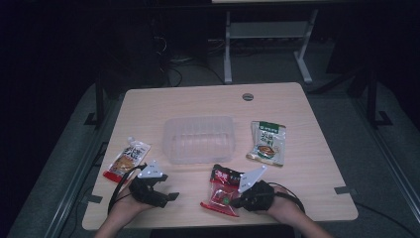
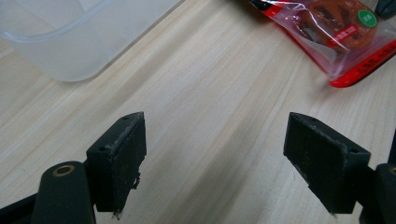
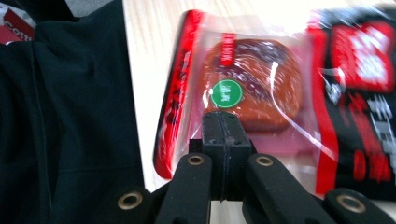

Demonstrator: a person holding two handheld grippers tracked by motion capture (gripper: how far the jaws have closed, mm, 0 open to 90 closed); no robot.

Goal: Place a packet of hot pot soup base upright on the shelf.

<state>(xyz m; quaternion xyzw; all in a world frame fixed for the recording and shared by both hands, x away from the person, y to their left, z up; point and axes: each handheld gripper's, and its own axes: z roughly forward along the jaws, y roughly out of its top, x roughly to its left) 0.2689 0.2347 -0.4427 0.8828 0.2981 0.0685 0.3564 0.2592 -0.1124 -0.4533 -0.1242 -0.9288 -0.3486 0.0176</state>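
Right claw [image 3: 223, 122] is clamped shut, jaws pressed together on the clear lower margin of the red snack packet [image 3: 261, 88], so it grips that packet by its edge. In the high view the packet [image 1: 221, 194] lies on the counter [image 1: 297, 173] directly ahead of the right claw [image 1: 238, 200], toward its left side, with the far end lifted slightly. Its long axis runs away from the claw, roughly toward the clear plastic tub [image 1: 199, 139] just beyond it.

Left claw [image 2: 215, 158] is released, jaws standing wide over bare counter, nothing between them; in the high view it [image 1: 166, 197] sits near the packet's other side, apart from it. The right hand is the nearer and already has hold.

Judgement: the coming move turns on the tub lying straight ahead of the gripped packet; a lift and forward carry along the packet's long axis should clear the near rim.

Farther out: an orange spouted pouch [image 1: 127, 159] lies beyond the left claw, a green-topped sachet [image 1: 267, 142] beyond the right.
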